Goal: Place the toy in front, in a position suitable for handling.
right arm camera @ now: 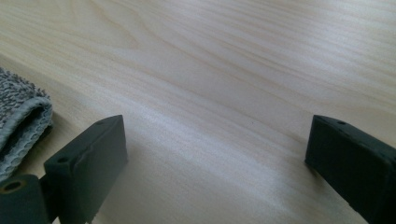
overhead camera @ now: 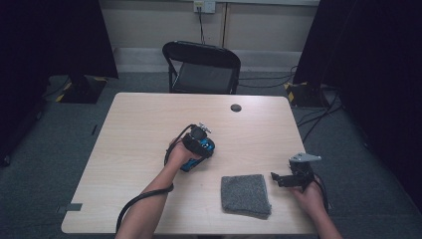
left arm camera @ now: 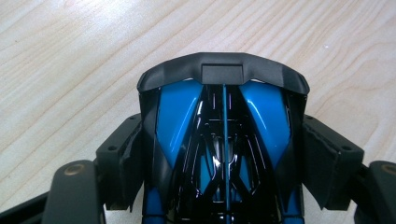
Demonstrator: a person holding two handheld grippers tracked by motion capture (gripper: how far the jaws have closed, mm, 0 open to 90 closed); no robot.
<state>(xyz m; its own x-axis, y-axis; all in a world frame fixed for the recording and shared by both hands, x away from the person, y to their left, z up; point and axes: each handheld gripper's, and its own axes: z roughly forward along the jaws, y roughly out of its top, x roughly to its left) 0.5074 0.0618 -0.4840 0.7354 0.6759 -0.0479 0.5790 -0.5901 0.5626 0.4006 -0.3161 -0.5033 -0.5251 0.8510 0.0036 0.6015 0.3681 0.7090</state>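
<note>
Nearest, the folded grey cloth (overhead camera: 246,194) lies on the desk (overhead camera: 139,134), with the right tool (overhead camera: 278,179) just beside it, jaws wide apart and empty. Farther off, mid-desk, the left tool (left arm camera: 224,154) clamps a blue-and-black toy car (left arm camera: 223,135).

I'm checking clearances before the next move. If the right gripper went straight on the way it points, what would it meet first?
Probably the folded grey cloth. In the high view the right gripper, jaws open, points leftward at the cloth's near edge across a short strip of bare table. Depth is unclear; it might just skim past.
</note>
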